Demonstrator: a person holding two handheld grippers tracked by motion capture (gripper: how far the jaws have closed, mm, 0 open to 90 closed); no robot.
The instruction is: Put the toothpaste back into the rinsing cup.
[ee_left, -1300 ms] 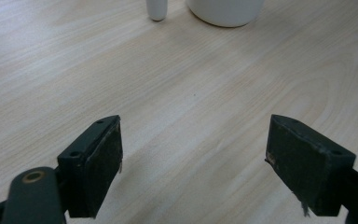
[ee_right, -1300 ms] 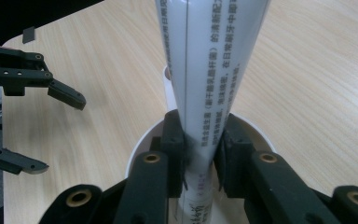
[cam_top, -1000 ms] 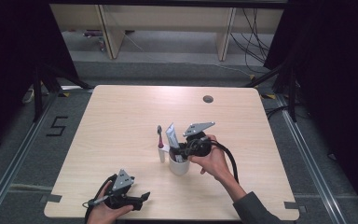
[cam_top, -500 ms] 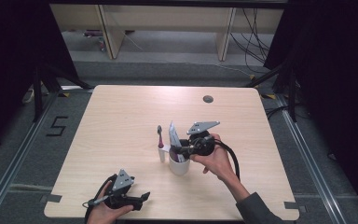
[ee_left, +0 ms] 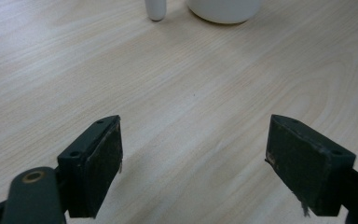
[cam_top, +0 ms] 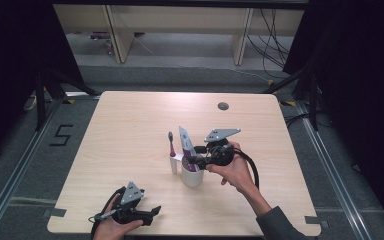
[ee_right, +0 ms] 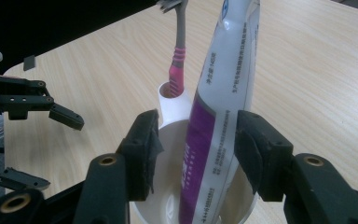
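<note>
So the toothpaste tube is standing in the white cup now, leaning a bit, bottom end down inside. Compared with a second ago we don't see it move much at all; it sits in about the same spot, and the right tool hangs right at the cup rim with it. In the right gripper view there's a gap between each jaw and the tube, so we'd say it's let go, jaws narrowly apart around it, not squeezing. To us that means the drop-in is basically done.

Just beside the cup, the toothbrush stands upright in its small white holder.

The left tool sits wide and empty near the front edge of the surface, same as before.
</note>
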